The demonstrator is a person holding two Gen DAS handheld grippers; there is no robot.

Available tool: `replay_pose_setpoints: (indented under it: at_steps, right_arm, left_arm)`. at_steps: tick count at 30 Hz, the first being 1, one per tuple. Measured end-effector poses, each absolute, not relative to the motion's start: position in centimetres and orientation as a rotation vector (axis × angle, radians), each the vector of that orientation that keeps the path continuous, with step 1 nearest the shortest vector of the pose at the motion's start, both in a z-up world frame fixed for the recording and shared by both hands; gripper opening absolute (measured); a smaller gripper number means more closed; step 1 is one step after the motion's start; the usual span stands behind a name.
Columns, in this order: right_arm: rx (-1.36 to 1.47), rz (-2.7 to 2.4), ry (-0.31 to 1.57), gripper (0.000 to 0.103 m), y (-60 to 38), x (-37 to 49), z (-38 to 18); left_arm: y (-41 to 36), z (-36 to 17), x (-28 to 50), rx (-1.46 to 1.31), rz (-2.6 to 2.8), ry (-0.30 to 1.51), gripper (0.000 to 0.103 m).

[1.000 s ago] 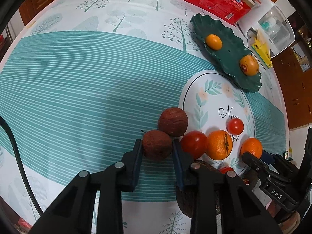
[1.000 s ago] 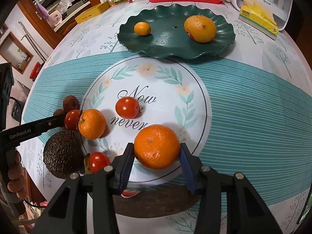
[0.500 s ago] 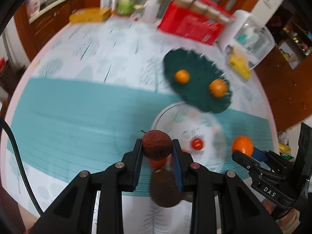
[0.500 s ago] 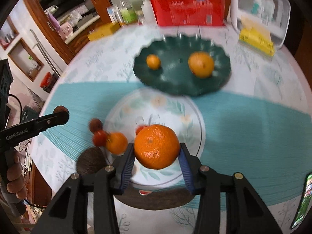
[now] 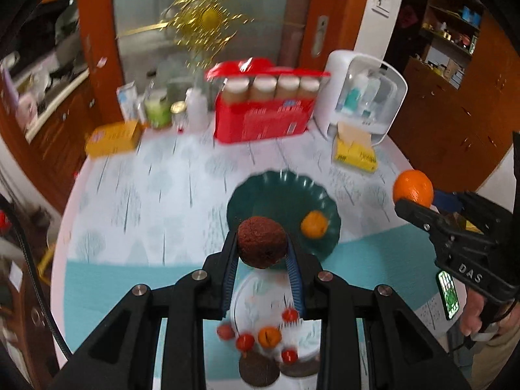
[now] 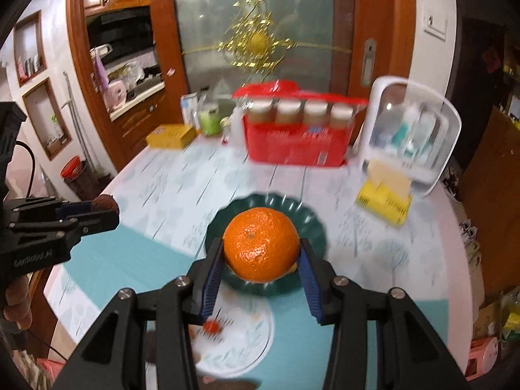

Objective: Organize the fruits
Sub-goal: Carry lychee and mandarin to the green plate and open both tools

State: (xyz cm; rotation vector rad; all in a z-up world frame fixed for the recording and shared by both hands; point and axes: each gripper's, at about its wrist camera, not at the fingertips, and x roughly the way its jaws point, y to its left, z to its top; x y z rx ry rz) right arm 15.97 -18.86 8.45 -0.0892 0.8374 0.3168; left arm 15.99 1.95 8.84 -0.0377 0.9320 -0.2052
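My left gripper (image 5: 262,247) is shut on a rough brown round fruit (image 5: 262,242) and holds it high above the table, in line with the dark green scalloped plate (image 5: 276,195). An orange fruit (image 5: 314,224) lies on that plate. My right gripper (image 6: 261,253) is shut on a large orange (image 6: 261,243), also held high over the green plate (image 6: 312,224). The right gripper shows at the right of the left wrist view with the orange (image 5: 413,188). Far below, tomatoes (image 5: 245,341), a small orange (image 5: 269,336) and a dark avocado (image 5: 259,370) lie by the white round mat (image 5: 260,289).
At the table's far edge stand a red box of jars (image 5: 263,120), a white dispenser (image 5: 364,97), a yellow tissue pack (image 5: 356,156), a yellow box (image 5: 113,138) and bottles (image 5: 195,110). The left gripper with its brown fruit shows at the left of the right wrist view (image 6: 104,203).
Both grippers have risen well above the table with their fruits and tilted up, so the plate and mat look smaller and the room behind shows.
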Motion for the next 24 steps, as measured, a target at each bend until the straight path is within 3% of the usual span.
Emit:
replay_pose_setpoints:
  at_steps: [7, 24]
  right_arm:
    - [-0.012, 0.285, 0.872, 0.045, -19.6, 23.4, 8.0]
    - [0.071, 0.202, 1.164, 0.045, -18.3, 32.8, -9.2]
  left_arm:
    - [-0.5, 8.0, 23.3, 0.005, -0.229, 0.945, 0.027]
    - [-3.0, -10.0, 35.0, -0.06, -0.294, 1.206, 0.027]
